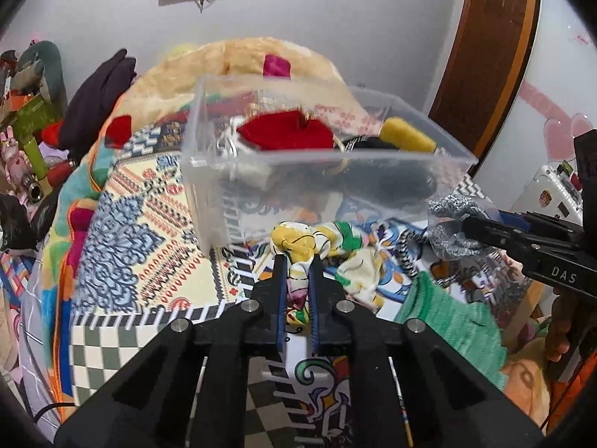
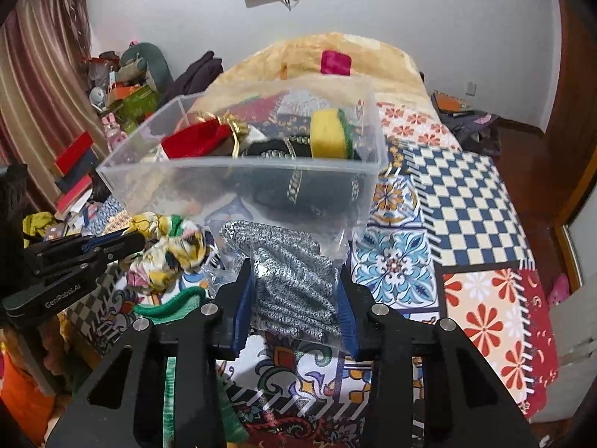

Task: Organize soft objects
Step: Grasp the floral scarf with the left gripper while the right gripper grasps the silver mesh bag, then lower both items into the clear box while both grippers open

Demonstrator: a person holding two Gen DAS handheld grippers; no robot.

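Observation:
A clear plastic bin [image 1: 209, 194] [image 2: 123, 175] stands on the patterned bed. It holds a red pouch [image 1: 287, 136] [image 2: 194, 142], a yellow sponge [image 1: 406, 134] [image 2: 330, 134] and a black item [image 2: 294, 183]. My left gripper [image 1: 297, 261] [image 2: 140, 240] is shut on a yellow floral cloth [image 1: 298, 242] [image 2: 168, 254] just in front of the bin. My right gripper [image 2: 294, 272] [image 1: 460, 224] is shut on a grey knit item in a clear bag [image 2: 291, 280] [image 1: 451, 231], also in front of the bin.
A green knit cloth [image 1: 447, 321] [image 2: 168, 310] lies on the bed between the grippers. A beige blanket heap [image 1: 242, 59] [image 2: 335, 59] lies behind the bin. Clutter [image 2: 123, 89] sits at the left by a curtain. A wooden door [image 1: 485, 52] stands at the right.

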